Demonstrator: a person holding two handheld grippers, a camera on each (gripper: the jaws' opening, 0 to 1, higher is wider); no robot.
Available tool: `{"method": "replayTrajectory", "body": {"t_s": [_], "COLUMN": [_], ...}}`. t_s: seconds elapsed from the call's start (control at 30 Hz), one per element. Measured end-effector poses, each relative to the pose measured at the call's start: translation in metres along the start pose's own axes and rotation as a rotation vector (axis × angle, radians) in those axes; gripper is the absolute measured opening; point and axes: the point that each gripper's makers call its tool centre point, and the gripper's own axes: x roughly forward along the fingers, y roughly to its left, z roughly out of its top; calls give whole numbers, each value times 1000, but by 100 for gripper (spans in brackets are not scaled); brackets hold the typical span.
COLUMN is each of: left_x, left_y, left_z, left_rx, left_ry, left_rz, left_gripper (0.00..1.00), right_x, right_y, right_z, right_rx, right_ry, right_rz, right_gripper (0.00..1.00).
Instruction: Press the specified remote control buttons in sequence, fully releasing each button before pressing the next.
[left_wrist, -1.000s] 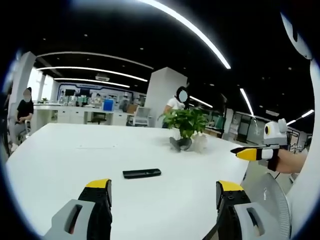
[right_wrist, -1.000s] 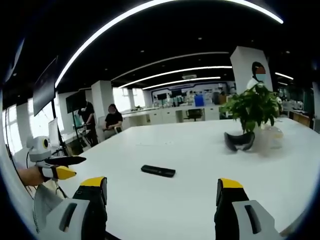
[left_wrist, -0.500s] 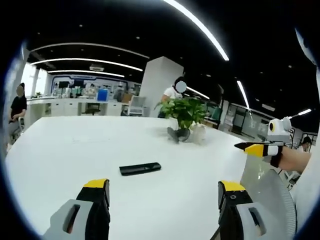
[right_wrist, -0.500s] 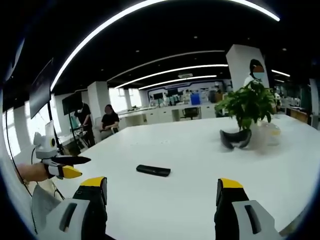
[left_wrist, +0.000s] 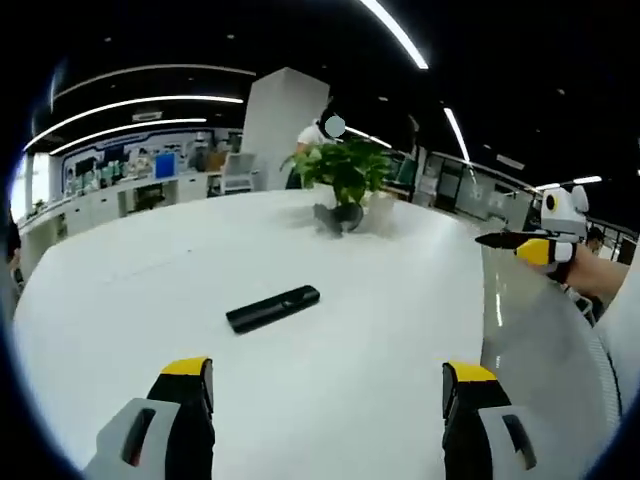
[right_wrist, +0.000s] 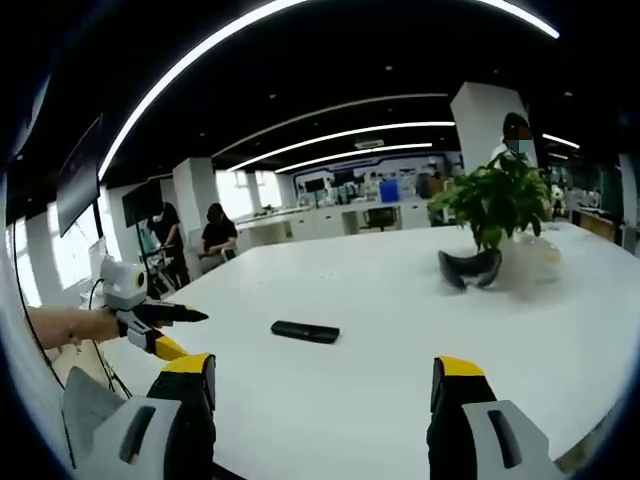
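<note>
Both my grippers, left (left_wrist: 325, 400) and right (right_wrist: 323, 398), gape wide, empty. Remote (left_wrist: 272, 308) lies flat on the table (left_wrist: 400, 330); I should approach slowly, one fingertip per button.

The remote (left_wrist: 272, 308) is plain black against the white counter (left_wrist: 120, 300). The left tool (left_wrist: 325, 395) has grey bodies, black jaws and yellow tips; the right tool (right_wrist: 322, 390) wears the same grey, black and yellow. The plant (right_wrist: 492, 200) has bright green leaves, and a dark object (right_wrist: 470, 268) lies at its foot. The ceiling (right_wrist: 330, 60) is black, crossed by white light strips (right_wrist: 220, 45). A seated person (right_wrist: 217, 235) wears black.
</note>
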Motion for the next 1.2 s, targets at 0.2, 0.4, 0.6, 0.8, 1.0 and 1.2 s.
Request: {"method": "replayTrajectory", "body": {"t_s": [0.2,0.4,0.6,0.8,1.0,1.2], "left_x": [18,38,60,77,97,115], "left_y": [18,23,42,62,70,73], "left_z": [-9,-14,-8,-15,-11,-5], "left_rx": [70,34,-104,25,88,173], "left_ry": [123,236,269,379,425,481], "left_rz": [-59,-165,-186,-152,-155,-171], "left_gripper": [99,100,99,96,94,93], "right_x": [-6,-9,-16,-22,-27,-29], "right_y": [-3,-1,-3,-3,-6,-11], "right_z": [-2,0,-4,-11,-16,-19], "right_rx": [10,10,-18,-10,-3,14], "right_ry": [5,12,21,32,47,49], "right_rz": [-14,-7,-24,-44,-67,-91], "right_gripper": [87,87,87,87,84,82]}}
